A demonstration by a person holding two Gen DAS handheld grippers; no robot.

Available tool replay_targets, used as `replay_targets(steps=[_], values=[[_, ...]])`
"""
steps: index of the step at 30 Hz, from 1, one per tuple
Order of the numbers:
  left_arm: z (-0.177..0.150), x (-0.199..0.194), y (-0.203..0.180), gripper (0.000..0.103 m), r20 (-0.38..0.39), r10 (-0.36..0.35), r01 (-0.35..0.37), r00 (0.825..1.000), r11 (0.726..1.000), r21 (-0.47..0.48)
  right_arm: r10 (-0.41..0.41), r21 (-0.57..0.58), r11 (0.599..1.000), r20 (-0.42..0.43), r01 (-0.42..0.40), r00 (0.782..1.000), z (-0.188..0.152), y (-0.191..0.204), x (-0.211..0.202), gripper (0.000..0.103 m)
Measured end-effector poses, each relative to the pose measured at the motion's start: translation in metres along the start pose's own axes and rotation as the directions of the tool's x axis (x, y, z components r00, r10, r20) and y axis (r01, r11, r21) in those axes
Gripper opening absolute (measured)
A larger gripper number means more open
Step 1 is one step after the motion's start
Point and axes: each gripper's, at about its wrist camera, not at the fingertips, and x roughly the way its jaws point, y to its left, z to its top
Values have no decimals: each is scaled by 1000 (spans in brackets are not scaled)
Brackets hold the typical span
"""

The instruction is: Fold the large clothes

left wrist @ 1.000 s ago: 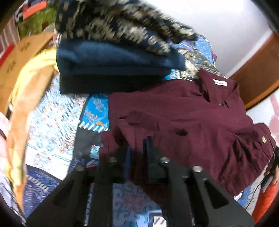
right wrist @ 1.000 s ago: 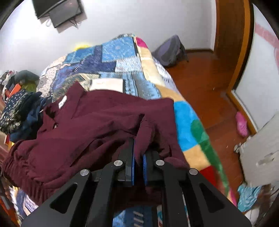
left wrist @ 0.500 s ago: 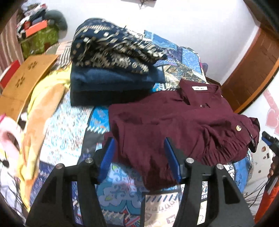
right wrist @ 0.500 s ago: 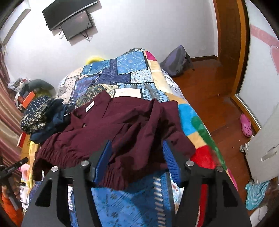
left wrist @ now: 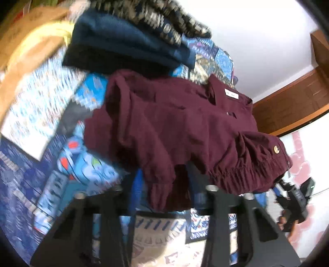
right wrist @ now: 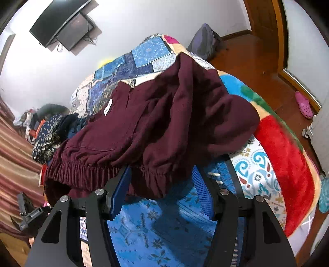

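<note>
I saw the maroon jacket (right wrist: 156,115) lying crumpled on the patchwork bedspread (right wrist: 144,51), beside the stack of folded clothes (left wrist: 127,39). Right gripper (right wrist: 162,191) stood open, hem between its pads. Left gripper's (left wrist: 162,184) jaws had just been closing around the cuff; grip unclear.

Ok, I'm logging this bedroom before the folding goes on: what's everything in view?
maroon button-up jacket: one, maroon, spread on the quilt
patchwork quilt: one, mostly blue, under the jacket
folded clothes stack: one, navy and patterned, behind the jacket
flat screen: one, black, on white wall
backpack: one, grey, on wooden floor
rubber clog: one, pink, on the floor
left gripper: black, jaws just closing, jacket cuff between
right gripper: black, jaws just opened, jacket hem between
</note>
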Motion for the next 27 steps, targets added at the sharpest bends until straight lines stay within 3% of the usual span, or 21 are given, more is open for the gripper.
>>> replay_targets(steps=[1, 4, 7, 8, 13, 15, 17, 22, 24, 26, 27], values=[[1, -4, -5, 23, 19, 10, -11, 1000, 999, 31, 9, 0, 1000, 6, -9, 1000, 1, 1, -1, 57], [5, -17, -14, 16, 52, -12, 8, 999, 996, 86, 57, -31, 998, 14, -57, 998, 6, 8, -4, 41], [15, -26, -25, 16, 79, -34, 24, 996, 992, 127, 71, -75, 995, 24, -69, 997, 15, 16, -2, 20], [20, -28, -29, 16, 88, -41, 29, 995, 990, 136, 80, -76, 994, 31, -77, 996, 23, 17, -1, 18], [56, -31, -38, 14, 163, -60, 34, 985, 987, 154, 139, -55, 989, 69, -135, 988, 56, 18, 7, 16], [72, -27, -40, 14, 196, -50, 19, 979, 987, 157, 101, -53, 994, 98, -97, 990, 73, 20, 15, 15], [90, -19, -37, 14, 229, 3, -34, 973, 990, 134, 62, -42, 997, 109, -58, 992, 91, 23, 30, 14], [113, 9, -33, 15, 223, 84, -105, 971, 991, 80, -59, -54, 996, 109, 65, 992, 112, 34, 59, 15], [111, 10, -42, 16, 245, 89, -121, 966, 985, 121, -84, -54, 994, 108, 90, 991, 115, 40, 62, 19], [107, 6, -53, 23, 257, 99, -150, 961, 970, 189, -87, -50, 994, 127, 94, 988, 115, 43, 57, 21], [104, 4, -60, 31, 267, 108, -171, 958, 959, 226, -87, -48, 994, 133, 94, 987, 113, 45, 54, 24]])
